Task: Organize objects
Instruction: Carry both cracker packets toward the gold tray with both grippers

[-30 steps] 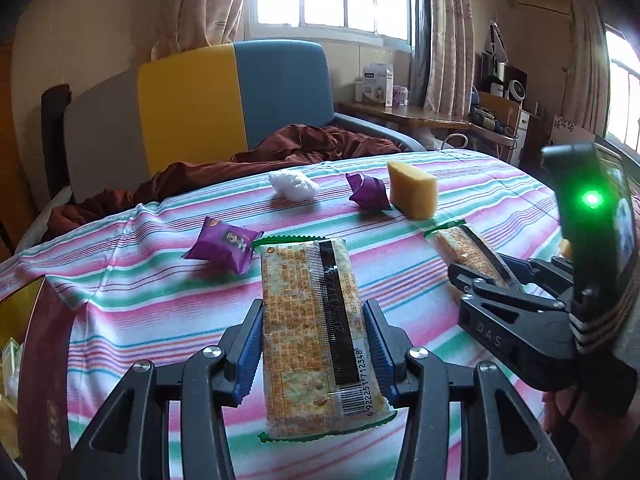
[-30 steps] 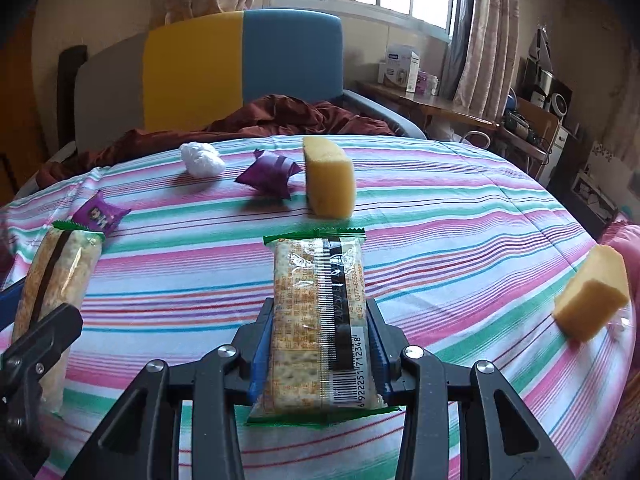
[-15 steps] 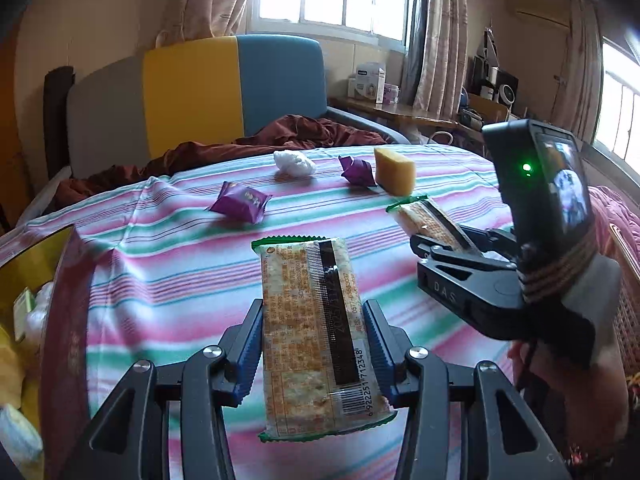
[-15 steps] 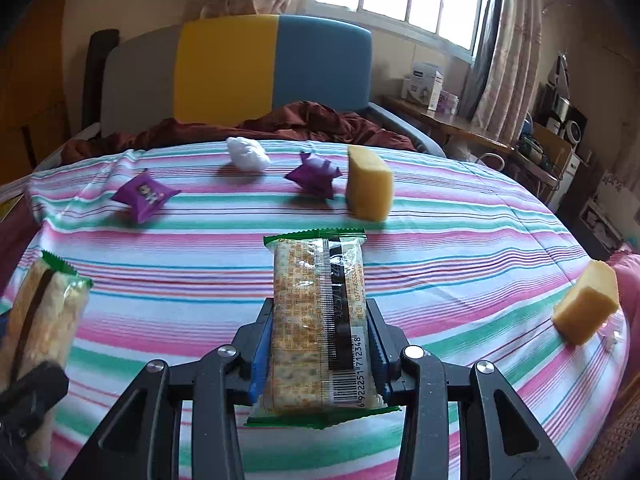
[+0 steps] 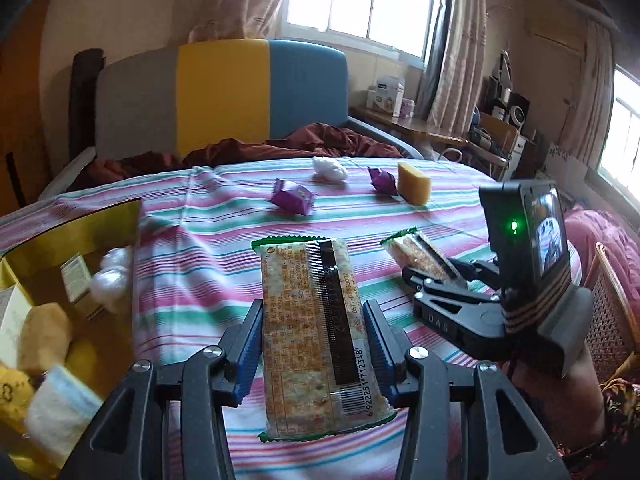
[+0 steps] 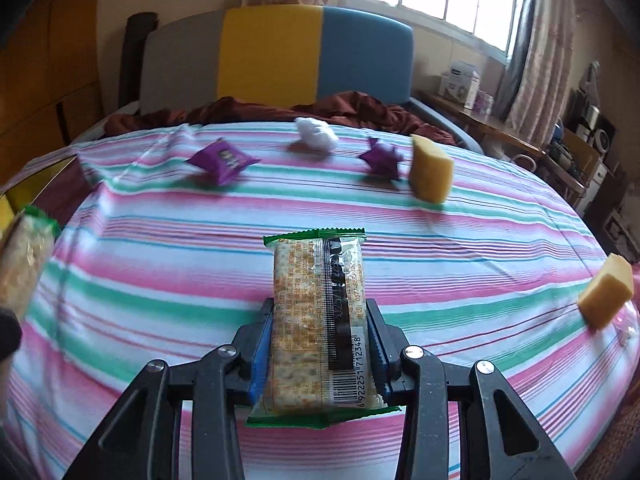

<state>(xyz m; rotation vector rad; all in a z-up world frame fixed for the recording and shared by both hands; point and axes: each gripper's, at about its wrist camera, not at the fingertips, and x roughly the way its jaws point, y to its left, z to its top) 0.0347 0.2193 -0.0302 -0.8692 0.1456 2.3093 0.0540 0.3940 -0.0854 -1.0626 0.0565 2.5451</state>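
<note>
Carrying step judged in hand: one cracker pack [image 5: 316, 332] is clamped in the left tool [image 5: 316, 354], another cracker pack [image 6: 318, 332] in the right tool [image 6: 320, 354], above the striped table [image 6: 500, 232]; release over the gold box [image 5: 72, 240] is likely needed next.

Behind the striped tablecloth [image 6: 500, 216] stands a sofa with a backrest [image 6: 316, 56] in grey, yellow and blue panels, and a crumpled dark red blanket [image 6: 352, 108] lies along its seat. A bright window [image 5: 372, 0] flanked by patterned curtains [image 5: 460, 40] lights the far wall, below which a wooden side table [image 5: 420, 126] carries a white carton [image 5: 386, 94]. At the right, a cluttered shelf area [image 6: 588, 140] holds small appliances too blurred to tell apart, and a woven cane panel [image 5: 612, 320] shows at the right edge of the left wrist view.
</note>
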